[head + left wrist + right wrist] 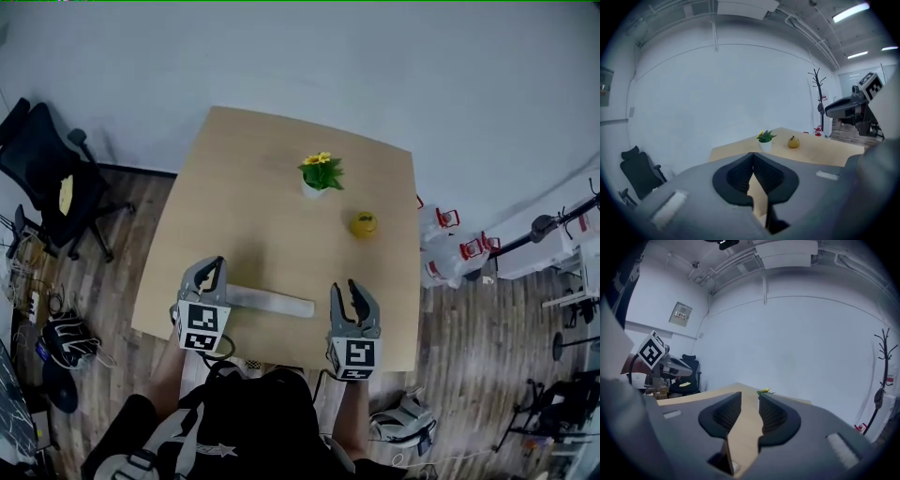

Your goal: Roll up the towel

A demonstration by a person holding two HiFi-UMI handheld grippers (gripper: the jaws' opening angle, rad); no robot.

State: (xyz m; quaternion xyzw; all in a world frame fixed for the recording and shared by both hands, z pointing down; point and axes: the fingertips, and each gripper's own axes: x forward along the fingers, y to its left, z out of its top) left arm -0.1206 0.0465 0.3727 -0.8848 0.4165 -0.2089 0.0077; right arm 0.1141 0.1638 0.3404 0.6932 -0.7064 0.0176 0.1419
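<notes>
looks finished, or very nearly: in the head view, lower middle of the frame, towel (pixel 272 302) already a slim pale roll lying along the near edge of the table (pixel 281 178), no loose flap visible. by that judgement, little left beyond perhaps squaring the ends; cannot tell how tight the roll is. left gripper (pixel 212 272) at the roll's left end, right gripper (pixel 353 295) just past its right end, neither seeming to touch it.

only in the head view: the towel itself and both claws at once. absent from both gripper views, each aimed across the tabletop toward the white wall.

only in the left gripper view: jaws pressed together tip to tip, nothing between them, potted plant (pixel 764 139) and yellow fruit (pixel 793 141) beyond at mid-frame, coat stand (pixel 818 101) at right.

only in the right gripper view: jaws narrowly apart, bare tabletop showing through the gap, nothing held.
</notes>
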